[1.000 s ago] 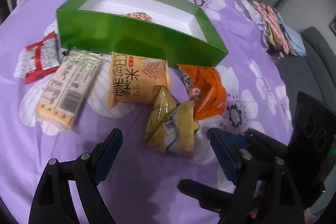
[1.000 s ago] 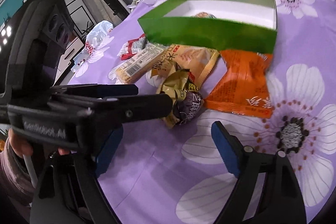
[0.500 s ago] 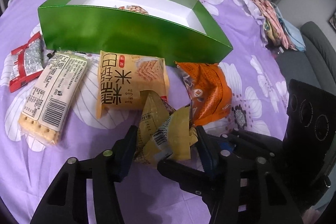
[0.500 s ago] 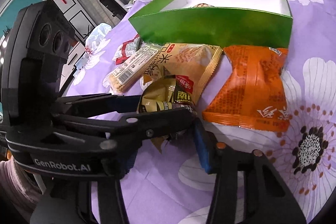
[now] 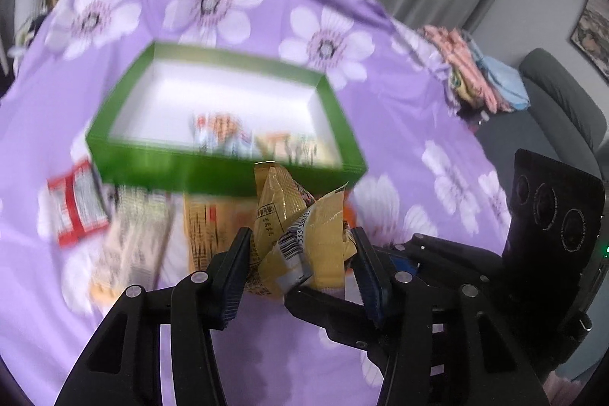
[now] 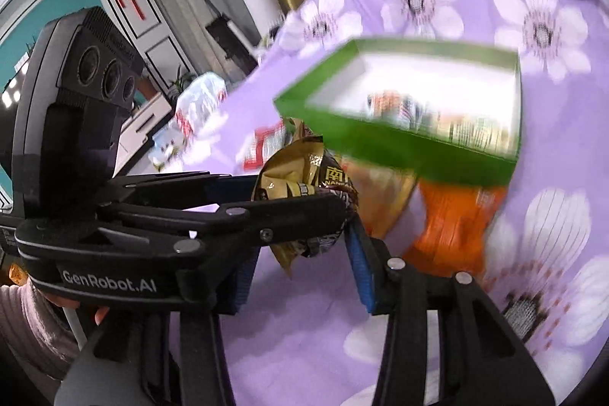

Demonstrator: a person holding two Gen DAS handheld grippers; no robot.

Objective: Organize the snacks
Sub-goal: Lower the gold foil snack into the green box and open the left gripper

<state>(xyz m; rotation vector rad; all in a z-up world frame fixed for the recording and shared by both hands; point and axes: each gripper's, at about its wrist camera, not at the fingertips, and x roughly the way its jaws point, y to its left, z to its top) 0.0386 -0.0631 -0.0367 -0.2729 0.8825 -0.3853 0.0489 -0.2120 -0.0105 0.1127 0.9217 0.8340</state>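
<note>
Both the left gripper (image 5: 300, 253) and right gripper (image 6: 300, 246) clamp one crinkled golden foil snack packet (image 5: 300, 234), with the open green cardboard box (image 5: 228, 174) straight ahead beyond it.

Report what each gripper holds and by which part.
Both hold the crumpled gold snack packets: left gripper squeezes their sides; right gripper grips their lower end.

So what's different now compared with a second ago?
Both sets of jaws have just been closing: the left gripper and right gripper now pinch the gold snack packets and lift them off the purple cloth. The green box, orange packet and red packet stayed put.
</note>
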